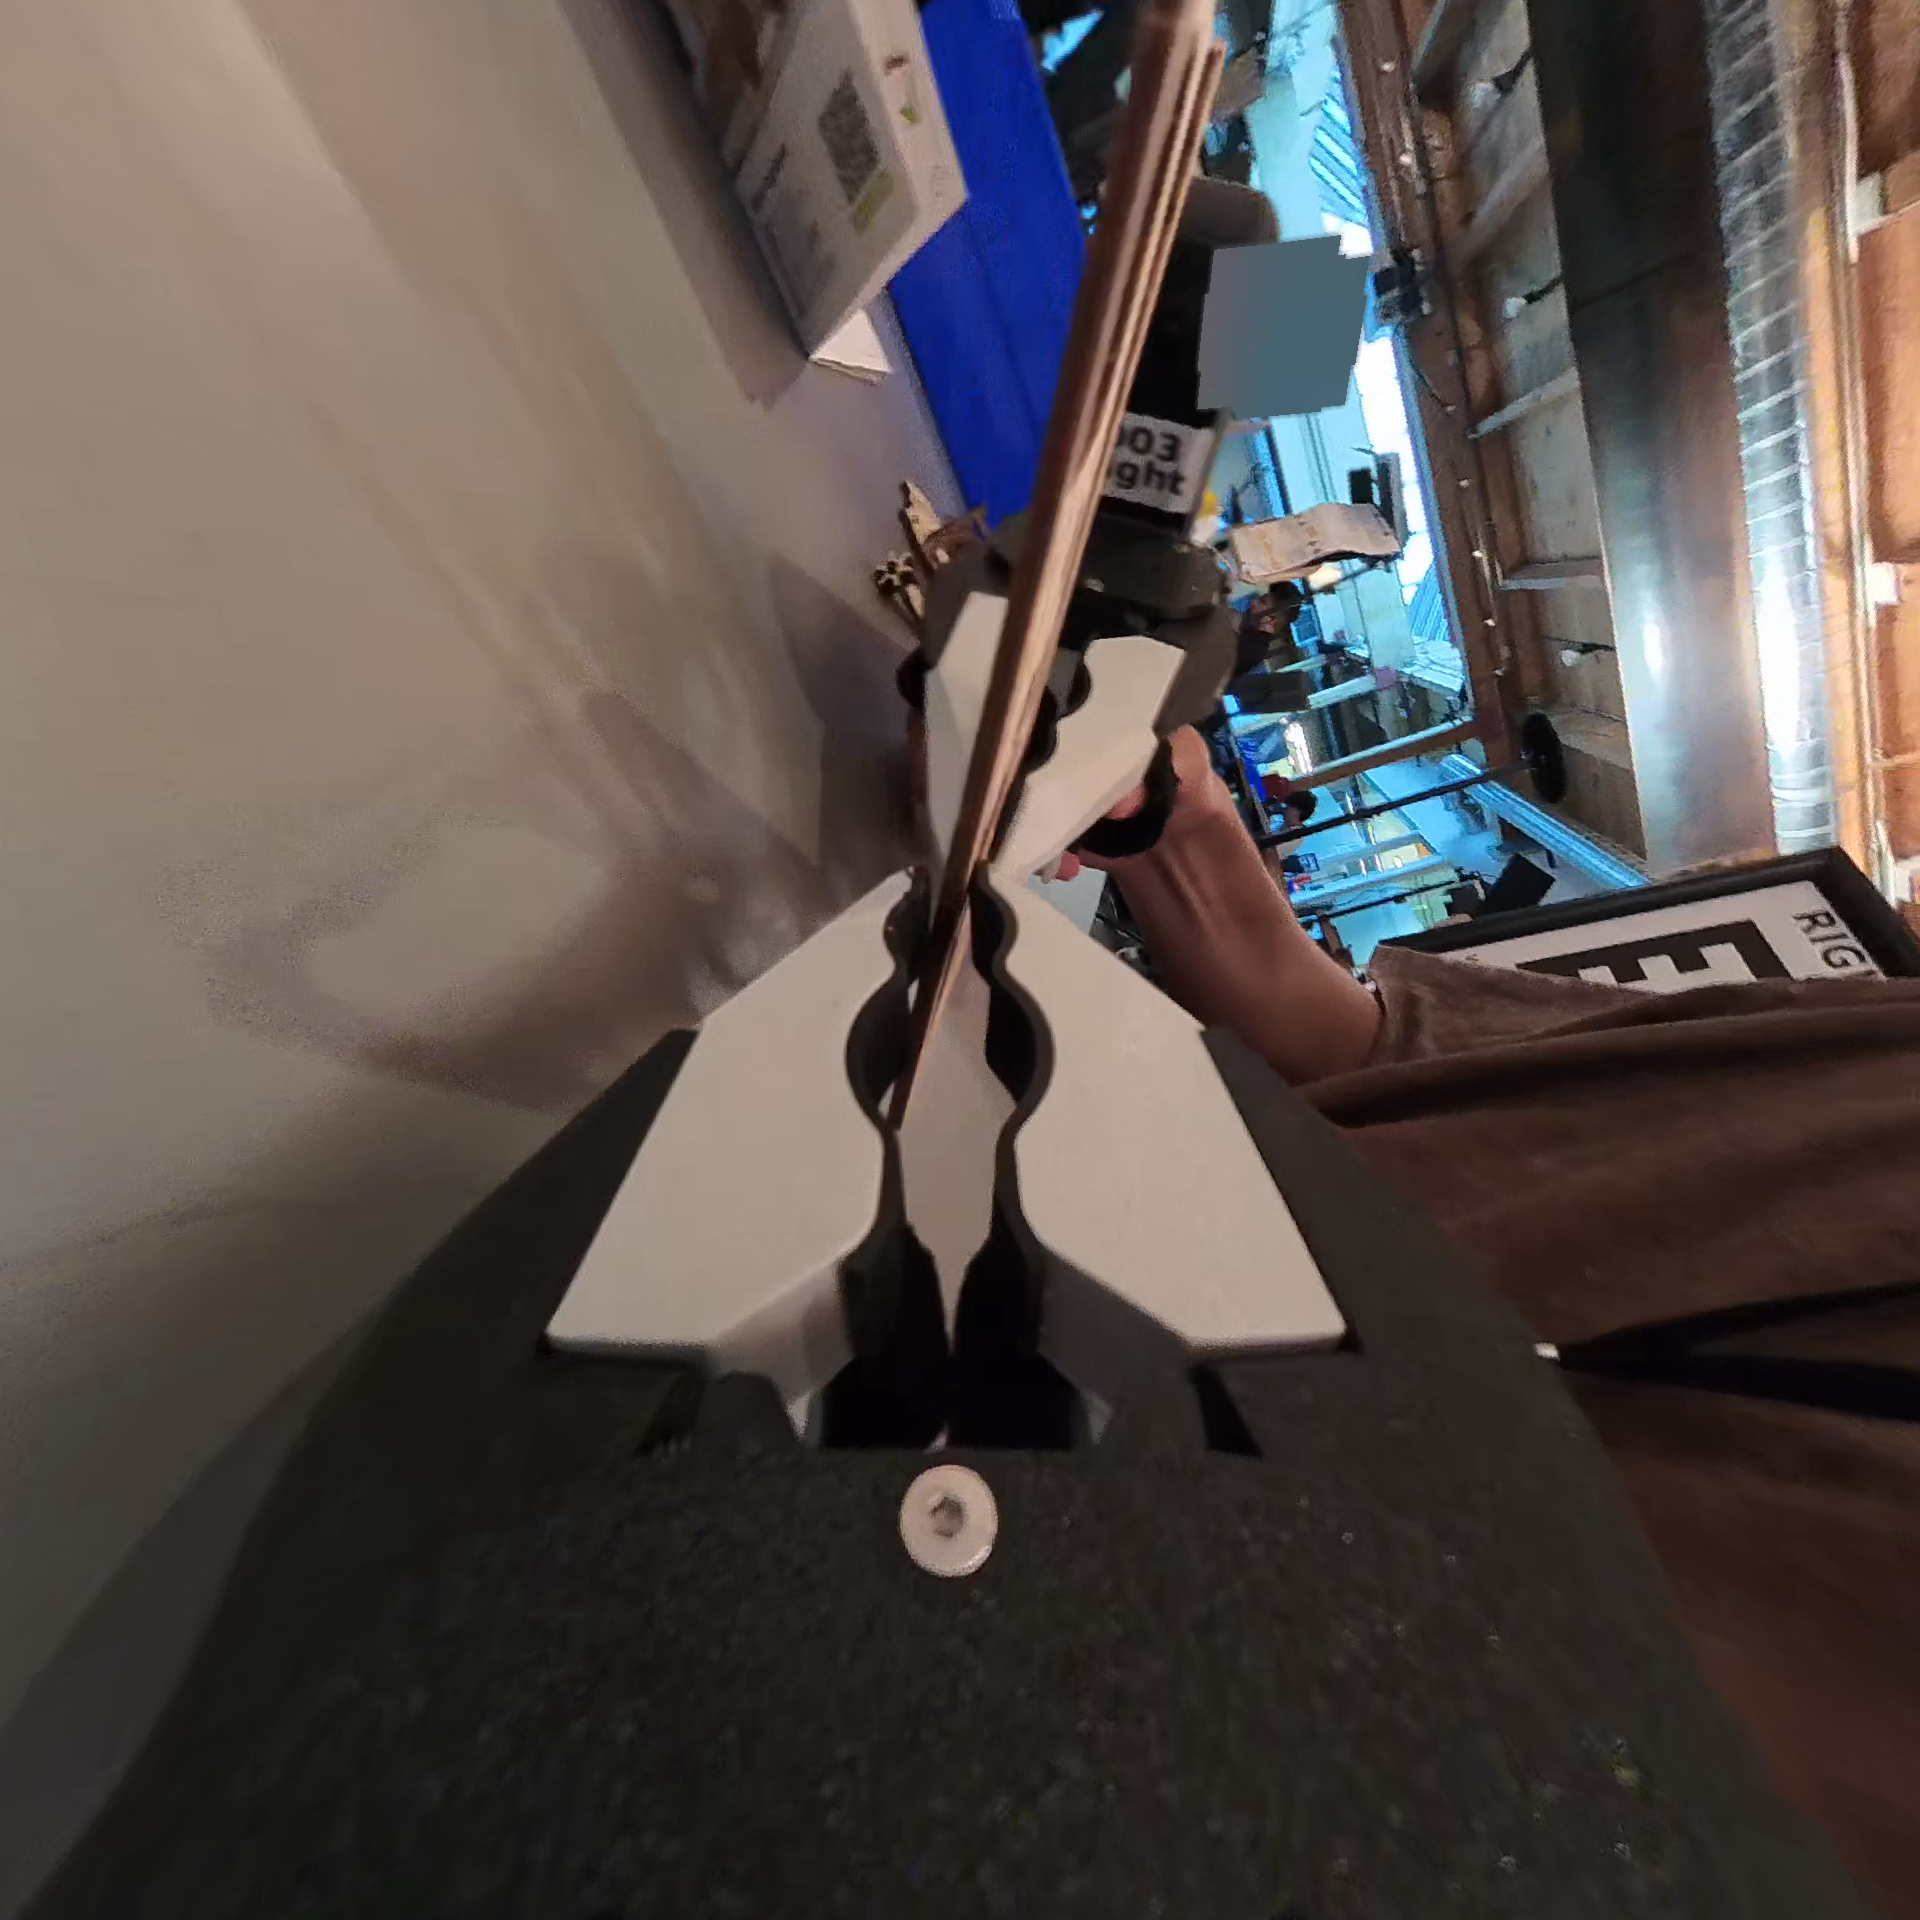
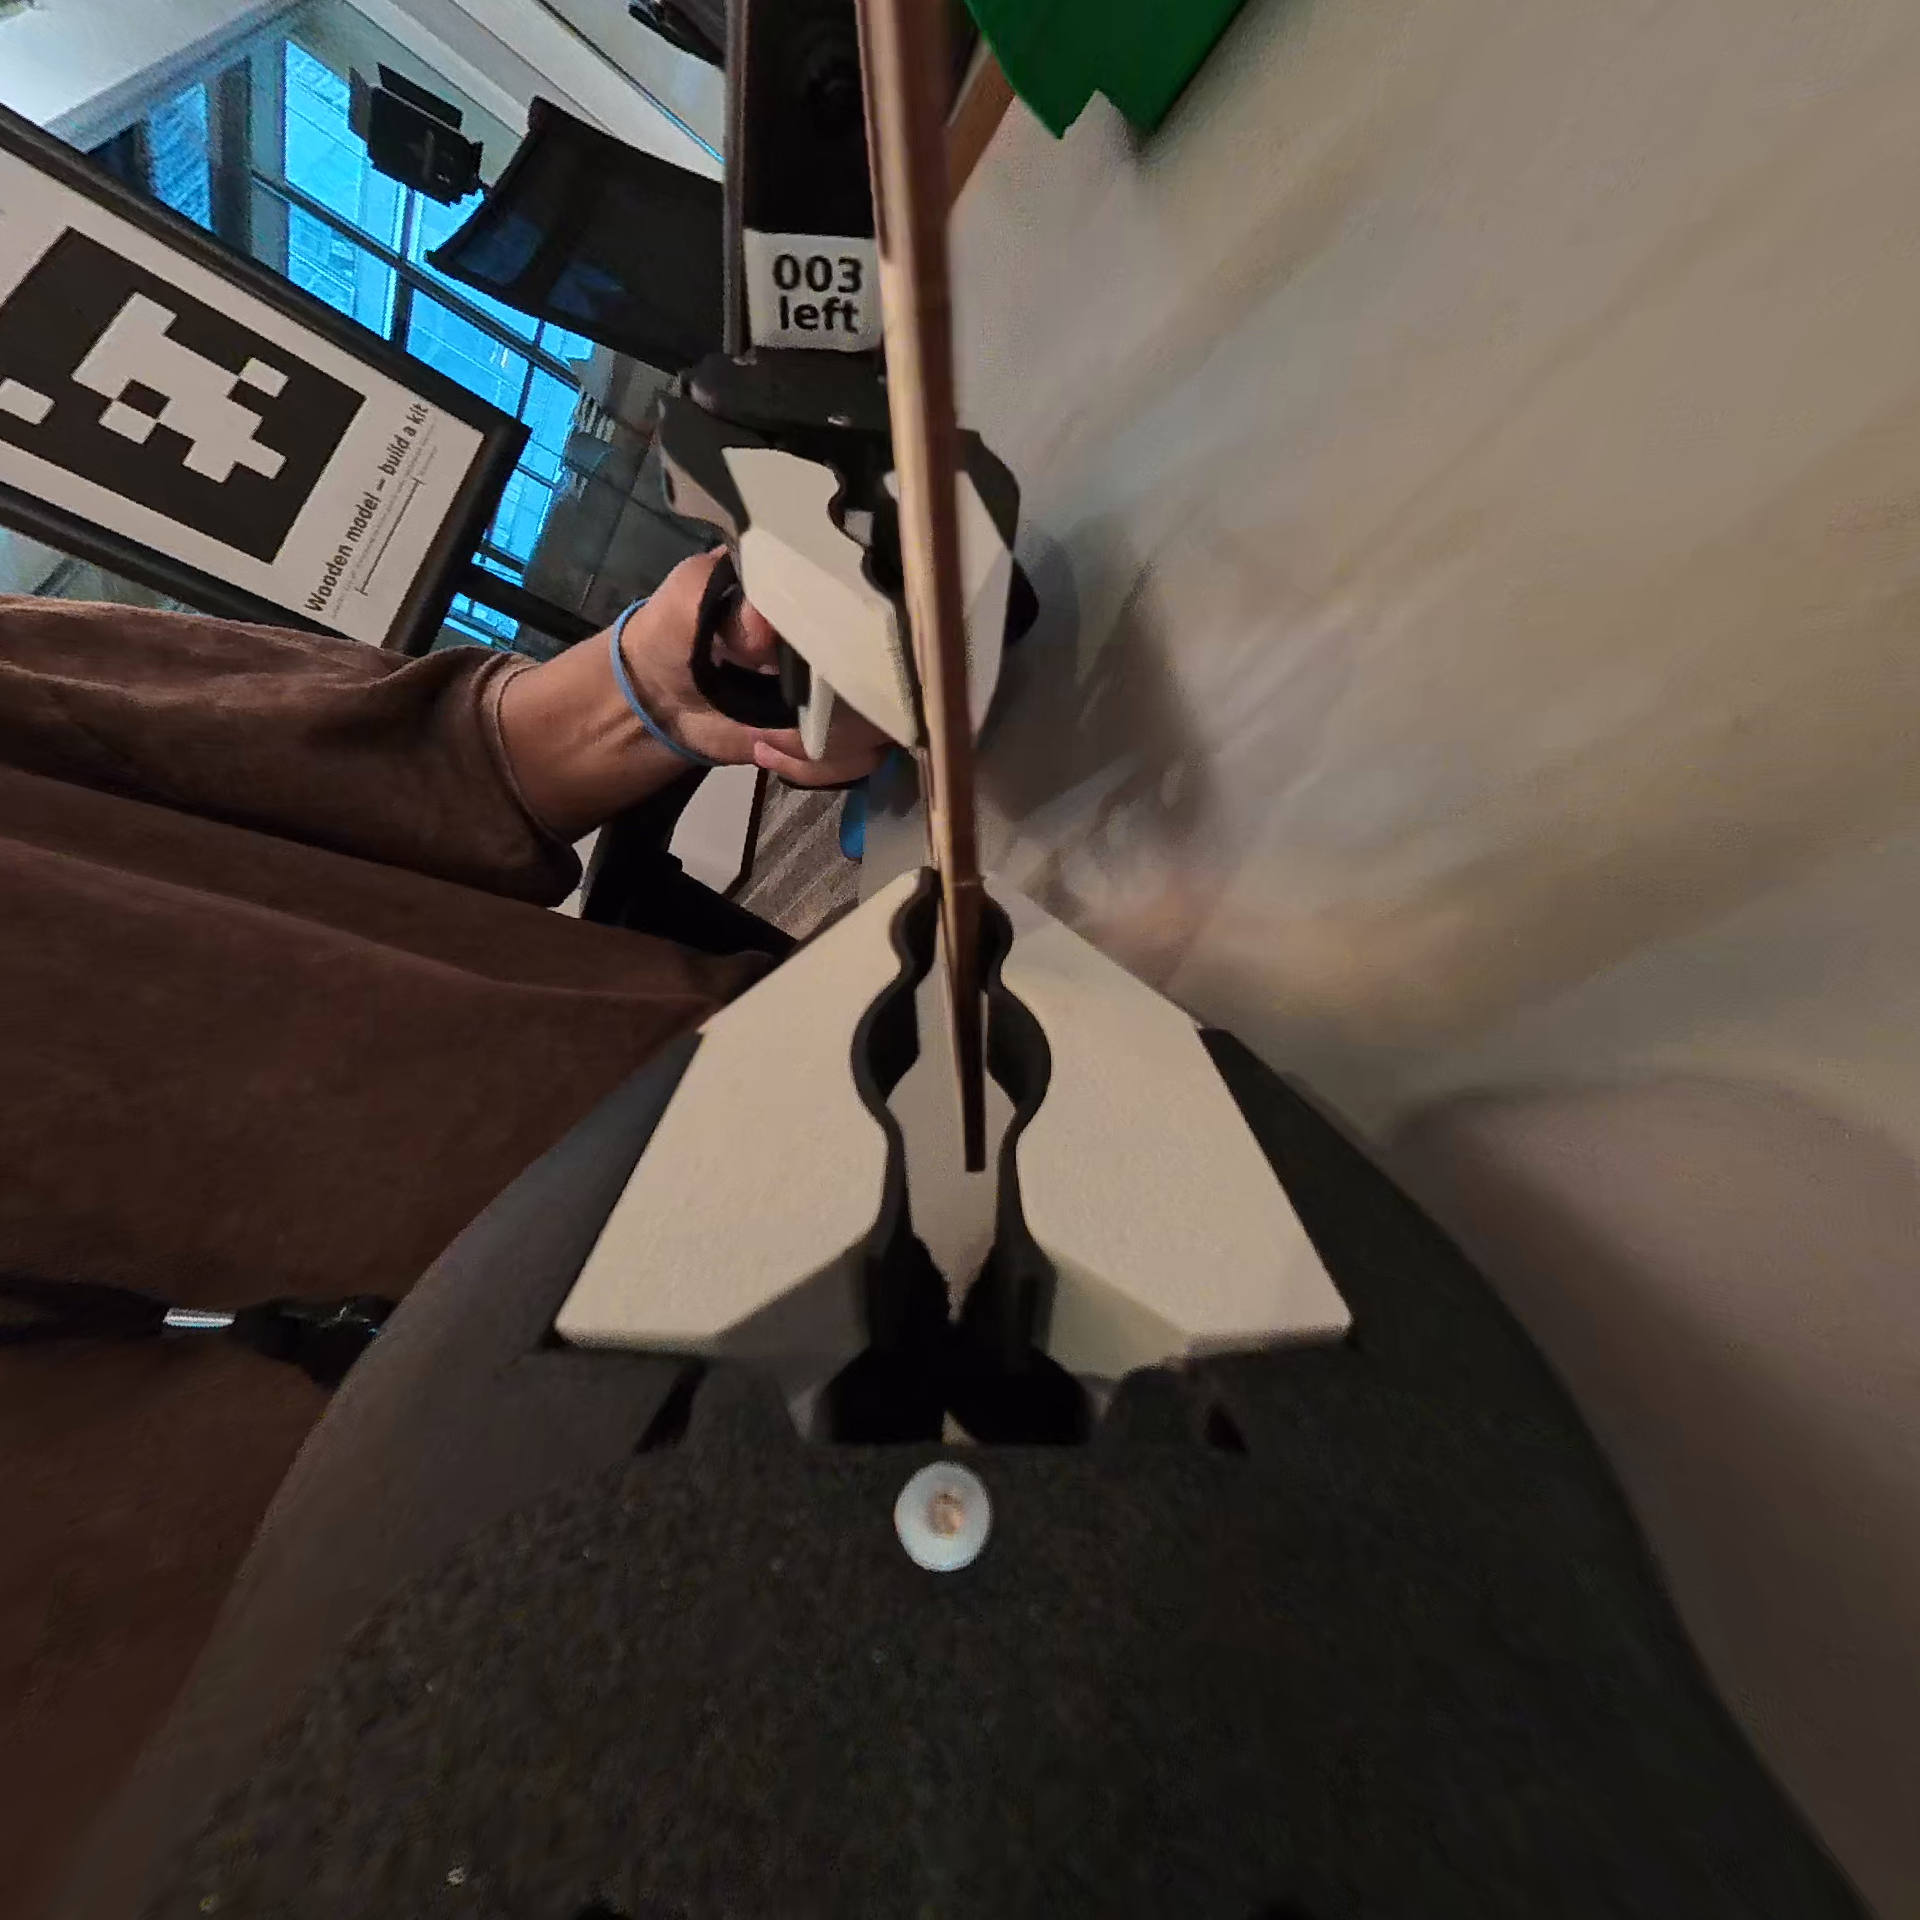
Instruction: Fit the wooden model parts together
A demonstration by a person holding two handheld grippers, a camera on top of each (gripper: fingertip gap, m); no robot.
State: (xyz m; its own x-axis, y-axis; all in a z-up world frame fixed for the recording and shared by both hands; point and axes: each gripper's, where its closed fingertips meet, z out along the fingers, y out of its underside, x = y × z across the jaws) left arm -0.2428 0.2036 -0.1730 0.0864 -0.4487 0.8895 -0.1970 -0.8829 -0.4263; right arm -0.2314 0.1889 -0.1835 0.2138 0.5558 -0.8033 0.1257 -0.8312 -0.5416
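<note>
Mid-handling, not yet fitting: left claw (image 1: pixel 940 940) and right claw (image 2: pixel 961 925) both pinching one thin wooden sheet (image 1: pixel 1091 416) edge-on above bench (image 1: pixel 364 623). Next: probably freeing a part.

The left gripper (image 1: pixel 940 935) is closed tight, its two white fingers (image 1: pixel 748 1132) pinching the thin wooden sheet (image 1: pixel 1081 468) seen edge-on. The right gripper (image 2: pixel 961 914) is closed on the same wooden sheet from the other end, so the two grippers face each other with the sheet between them. Beside the sheet, the person's right hand (image 1: pixel 1195 842) squeezes the black handle, and a brown sleeve (image 1: pixel 1558 1091) covers that arm. The left hand (image 2: pixel 717 686) grips its handle too, with a blue band (image 2: pixel 634 686) round the wrist.
</note>
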